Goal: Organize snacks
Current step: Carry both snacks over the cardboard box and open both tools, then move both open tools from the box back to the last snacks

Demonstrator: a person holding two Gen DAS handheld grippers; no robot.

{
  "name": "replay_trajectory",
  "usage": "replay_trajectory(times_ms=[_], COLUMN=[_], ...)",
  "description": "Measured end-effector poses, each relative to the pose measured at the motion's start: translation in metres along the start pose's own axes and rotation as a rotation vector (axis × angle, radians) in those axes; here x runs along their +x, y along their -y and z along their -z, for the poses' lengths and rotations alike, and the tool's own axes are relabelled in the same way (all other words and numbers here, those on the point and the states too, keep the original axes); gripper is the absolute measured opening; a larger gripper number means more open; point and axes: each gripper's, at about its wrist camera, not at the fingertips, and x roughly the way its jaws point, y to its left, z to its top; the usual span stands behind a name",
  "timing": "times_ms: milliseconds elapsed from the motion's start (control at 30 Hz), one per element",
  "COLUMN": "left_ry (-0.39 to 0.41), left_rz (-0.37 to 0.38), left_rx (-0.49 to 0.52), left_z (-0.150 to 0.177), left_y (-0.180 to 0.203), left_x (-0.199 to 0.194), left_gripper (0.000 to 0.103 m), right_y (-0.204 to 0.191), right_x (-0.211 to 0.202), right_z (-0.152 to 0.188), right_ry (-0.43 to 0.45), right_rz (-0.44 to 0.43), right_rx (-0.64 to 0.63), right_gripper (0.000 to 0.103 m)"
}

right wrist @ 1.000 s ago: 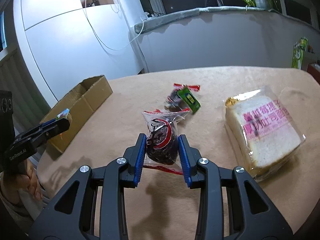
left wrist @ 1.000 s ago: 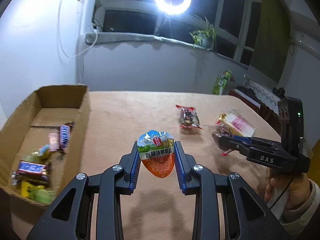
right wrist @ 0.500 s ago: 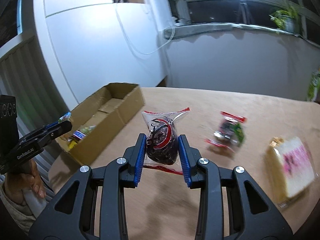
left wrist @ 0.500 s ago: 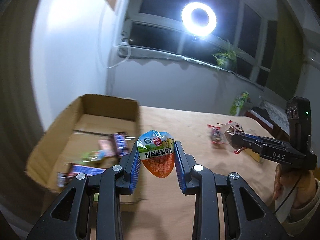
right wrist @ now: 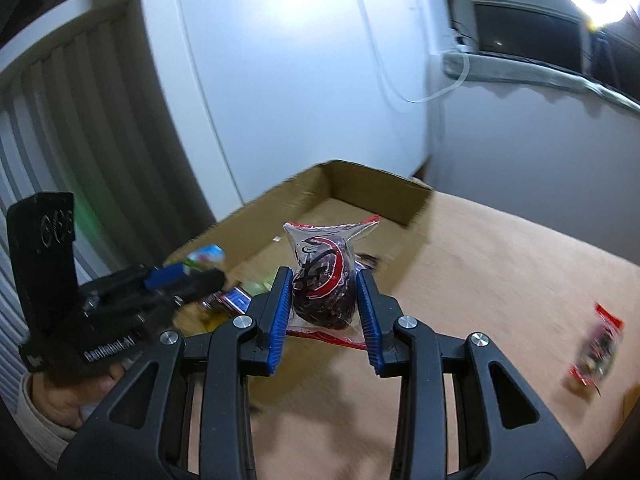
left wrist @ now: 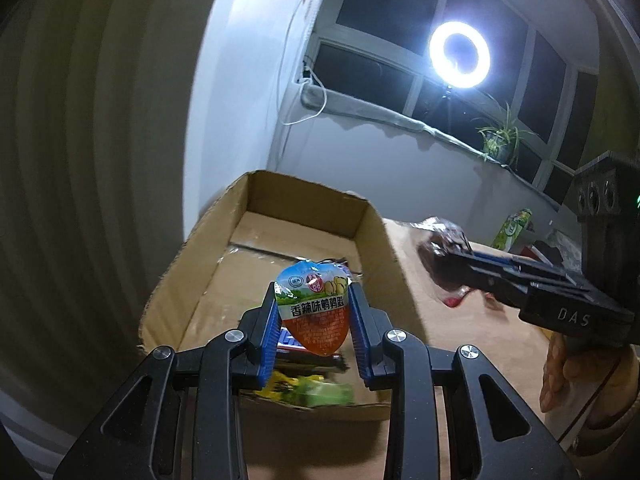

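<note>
Snacks in hand: two, one per gripper; both are carried toward the cardboard box (left wrist: 372, 236) so that they can be dropped together
Left gripper (left wrist: 315, 330): blue pads clamped on the sides of a heart-shaped egg snack pack (left wrist: 316, 308); the pack stands upright between the pads, printed face toward the camera; it hangs over the near end of the box, which suggests the release is close
Right gripper (right wrist: 323, 300): fingers closed on a dark round snack in a clear pouch (right wrist: 324, 280); the grip sits on the bulge, leaving the crimped top free above; in the left wrist view this pouch hangs just outside the box's right wall, over the table (right wrist: 500, 280), so it likely needs to travel a little further inward
Box contents: several wrapped bars and a yellow-green packet (left wrist: 316, 392) lie at the near end; the far half of the floor looks bare; aiming there would avoid piling
Left behind: one red-edged snack packet (right wrist: 596, 348) lies on the table well apart from the box; it is blurred, so its kind is unclear
Stage: carry phase, judged nearly done for the left item, slightly less for the right
Risk: the pouch film is slippery and the egg pack is pinched only at its edges; a sudden tilt could shed either outside the box
</note>
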Motion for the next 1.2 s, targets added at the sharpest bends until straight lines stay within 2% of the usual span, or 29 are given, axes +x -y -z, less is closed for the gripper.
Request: replay_trajectory(times_ms=[133, 200, 233, 267, 333, 400, 600, 800, 1200], left_ry=[-0.021, -0.038, -0.041, -0.041, -0.024, -0.011, -0.014, 0.027, 0.045], left_rz=[-0.003, -0.006, -0.011, -0.014, -0.027, -0.044, -0.083, -0.115, -0.118], left_rx=[-0.014, 0.003, 0.016, 0.024, 0.032, 0.032, 0.014, 0.055, 0.111], left_z=[0.003, 0.003, 0.004, 0.004, 0.004, 0.003, -0.001, -0.009, -0.018], left_y=[-0.01, -0.011, -0.01, -0.009, -0.007, -0.008, -0.01, 0.006, 0.032], left_x=[0.005, 0.008, 0.008, 0.007, 0.003, 0.0, -0.003, -0.02, -0.024], left_gripper=[0.033, 0.035, 0.039, 0.042, 0.063, 0.069, 0.069, 0.073, 0.074], right_y=[-0.011, -0.012, -0.012, -0.01, -0.006, -0.003, 0.005, 0.006, 0.015], right_x=[0.017, 0.028, 0.029, 0.026, 0.021, 0.018, 0.005, -0.007, -0.027], right_z=[-0.009, -0.012, -0.012, -0.011, -0.009, -0.006, 0.002, 0.007, 0.016], right_ry=[-0.001, -0.011, -0.01, 0.002, 0.019, 0.019, 0.027, 0.037, 0.061], right_rz=[-0.019, -0.005, -0.002, -0.004, -0.003, 0.012, 0.031, 0.032, 0.027], right_rx=[-0.022, -0.032, -0.03, -0.019, 0.003, 0.017, 0.049, 0.051, 0.071], right_gripper=[0.034, 0.049, 0.061, 0.067, 0.068, 0.068, 0.068, 0.071, 0.071])
